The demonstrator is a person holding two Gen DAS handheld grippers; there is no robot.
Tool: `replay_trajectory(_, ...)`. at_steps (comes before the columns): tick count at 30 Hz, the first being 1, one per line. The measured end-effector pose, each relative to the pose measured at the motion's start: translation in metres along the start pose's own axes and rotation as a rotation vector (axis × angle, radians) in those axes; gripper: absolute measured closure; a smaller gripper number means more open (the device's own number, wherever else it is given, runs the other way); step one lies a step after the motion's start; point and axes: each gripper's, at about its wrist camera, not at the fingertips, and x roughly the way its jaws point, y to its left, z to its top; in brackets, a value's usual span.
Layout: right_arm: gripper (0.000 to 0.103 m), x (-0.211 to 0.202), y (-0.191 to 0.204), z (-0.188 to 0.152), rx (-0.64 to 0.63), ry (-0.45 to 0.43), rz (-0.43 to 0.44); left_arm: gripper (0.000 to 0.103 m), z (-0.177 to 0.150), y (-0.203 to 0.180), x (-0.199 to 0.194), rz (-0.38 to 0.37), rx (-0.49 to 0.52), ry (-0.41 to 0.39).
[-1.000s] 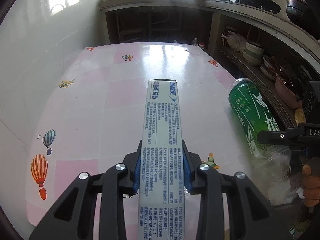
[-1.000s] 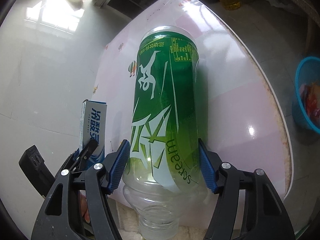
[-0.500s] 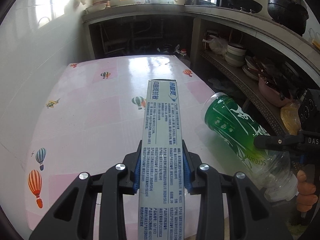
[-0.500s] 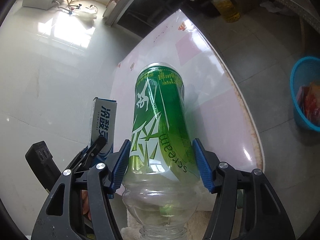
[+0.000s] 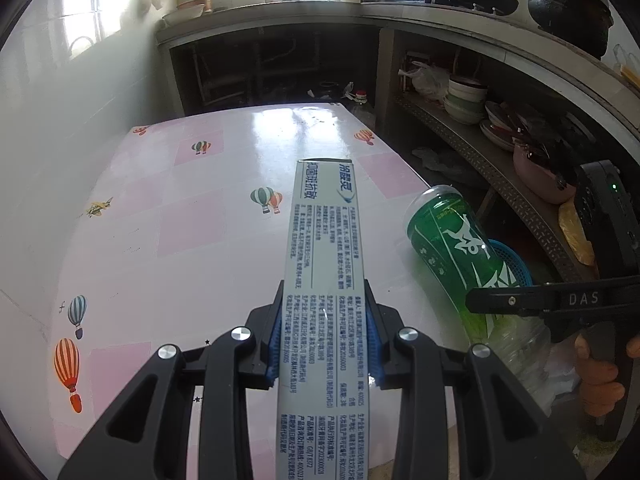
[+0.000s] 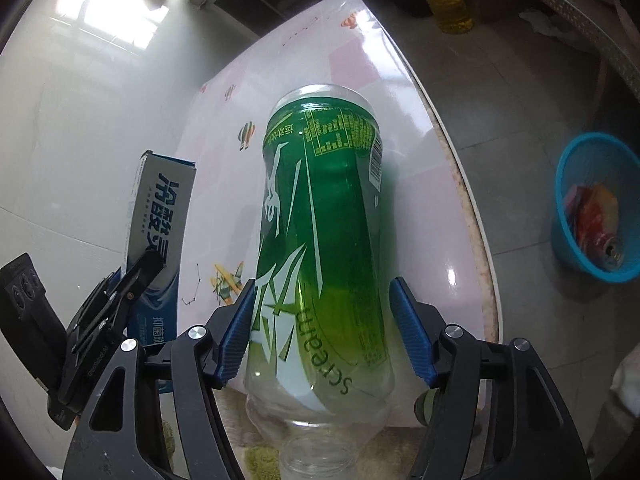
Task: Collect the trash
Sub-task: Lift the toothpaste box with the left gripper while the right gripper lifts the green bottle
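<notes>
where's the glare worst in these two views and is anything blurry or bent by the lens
Left wrist view: window glare washes out the far end of the table; the shelf curves from fisheye; the box print stays sharp. Right wrist view: a bright window reflection sits on the wall, the table edge bows, and the green bottle bulges close to the lens; the blue basket looks slightly soft.
</notes>
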Motion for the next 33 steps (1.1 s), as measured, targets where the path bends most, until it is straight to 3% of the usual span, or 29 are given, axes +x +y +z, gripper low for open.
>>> replay_trajectory(6, 0.048, 0.016, 0.000, 0.006, 0.016, 0.026, 0.058, 0.071, -0.001, 0.001, 0.000, 0.016, -0.014, 0.005)
replay_trajectory(10, 0.049, 0.006, -0.002, 0.000, 0.022, -0.026, 0.091, 0.071, -0.002, 0.000, -0.002, 0.017, -0.017, 0.004)
replay_trajectory(16, 0.049, -0.033, -0.033, -0.017, 0.099, -0.107, 0.216, 0.071, 0.010, -0.019, -0.008, -0.032, 0.001, -0.009)
replay_trajectory(20, 0.049, -0.069, -0.067, -0.030, 0.172, -0.185, 0.272, 0.071, 0.027, -0.044, -0.010, -0.111, 0.032, -0.019)
replay_trajectory(26, 0.049, -0.123, -0.138, -0.061, 0.331, -0.321, 0.251, 0.071, 0.061, -0.109, -0.001, -0.291, 0.096, -0.001)
replay_trajectory(30, 0.049, -0.137, -0.205, -0.089, 0.510, -0.360, 0.215, 0.071, 0.084, -0.163, 0.022, -0.414, 0.148, 0.061)
replay_trajectory(33, 0.049, -0.123, -0.247, -0.110, 0.656, -0.361, 0.206, 0.071, 0.097, -0.206, 0.054, -0.475, 0.190, 0.143)
